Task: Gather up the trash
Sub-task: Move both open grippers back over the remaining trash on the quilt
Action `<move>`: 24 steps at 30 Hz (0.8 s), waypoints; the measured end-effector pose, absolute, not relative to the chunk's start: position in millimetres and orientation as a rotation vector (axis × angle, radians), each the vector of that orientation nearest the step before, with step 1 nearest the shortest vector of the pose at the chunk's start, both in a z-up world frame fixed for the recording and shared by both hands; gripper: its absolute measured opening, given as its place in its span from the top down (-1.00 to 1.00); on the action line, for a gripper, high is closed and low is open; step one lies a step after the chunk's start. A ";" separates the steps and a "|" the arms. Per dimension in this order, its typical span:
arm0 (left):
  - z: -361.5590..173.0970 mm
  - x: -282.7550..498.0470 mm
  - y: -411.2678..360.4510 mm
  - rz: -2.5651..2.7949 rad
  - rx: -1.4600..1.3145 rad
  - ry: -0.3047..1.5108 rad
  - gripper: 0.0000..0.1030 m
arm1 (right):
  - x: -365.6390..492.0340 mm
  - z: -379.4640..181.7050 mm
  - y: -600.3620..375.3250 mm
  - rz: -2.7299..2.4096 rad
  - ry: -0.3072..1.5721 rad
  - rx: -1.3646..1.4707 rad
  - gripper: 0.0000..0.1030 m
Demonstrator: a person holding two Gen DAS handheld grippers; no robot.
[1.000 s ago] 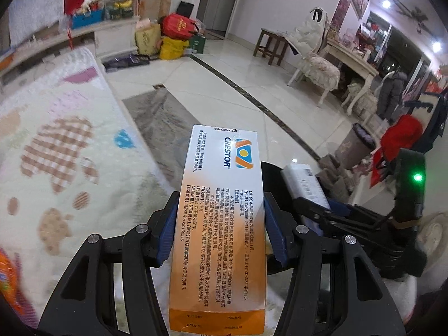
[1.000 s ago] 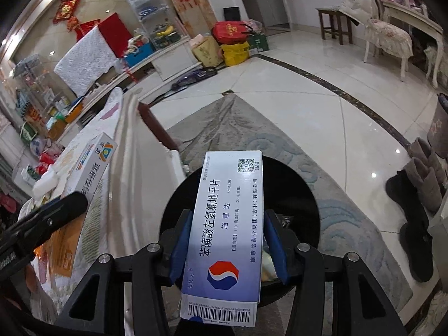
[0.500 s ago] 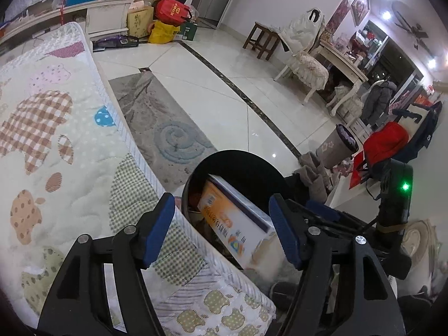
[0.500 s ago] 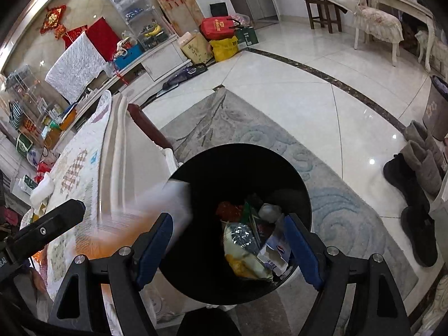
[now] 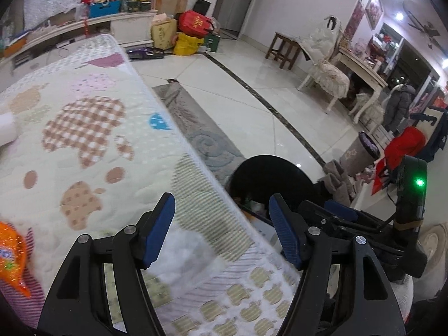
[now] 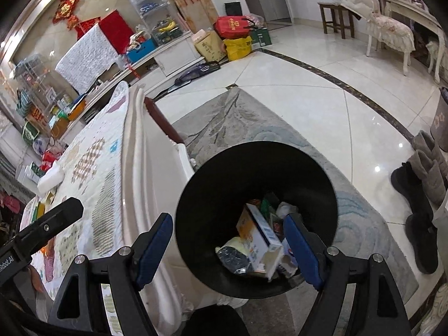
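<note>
Bedside bin (image 6: 224, 173) now holds both boxes (image 6: 259, 236); left tongs (image 5: 221, 229) & right tongs (image 6: 228, 249) wide open, empty, so next trash pickup due.

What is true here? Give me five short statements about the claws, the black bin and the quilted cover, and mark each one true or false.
1. The right claw is open and holds nothing. True.
2. The black bin is empty. False: boxes and wrappers lie in it, among them an orange and white box.
3. The left claw grips an orange box. False: its pads are apart with nothing between them.
4. The left claw is above the quilted cover near its edge. True.
5. The bin stands on the quilted cover. False: it stands on the floor beside the covered surface, partly on a grey rug.
</note>
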State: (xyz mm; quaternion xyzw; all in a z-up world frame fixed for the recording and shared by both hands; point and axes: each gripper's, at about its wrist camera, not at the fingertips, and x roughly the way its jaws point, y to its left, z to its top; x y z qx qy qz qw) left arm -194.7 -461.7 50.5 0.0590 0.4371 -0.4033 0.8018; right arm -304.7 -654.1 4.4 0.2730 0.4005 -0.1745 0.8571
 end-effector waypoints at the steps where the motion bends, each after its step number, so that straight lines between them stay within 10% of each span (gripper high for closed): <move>1: 51.0 -194.8 -458.6 -0.858 0.128 0.931 -0.33 | -302.1 5.4 -651.2 -0.362 0.842 0.568 -0.54; 24: 67.7 -145.8 -295.5 -0.538 0.067 0.865 -0.33 | -201.9 33.3 -509.0 -0.047 0.877 0.376 -0.54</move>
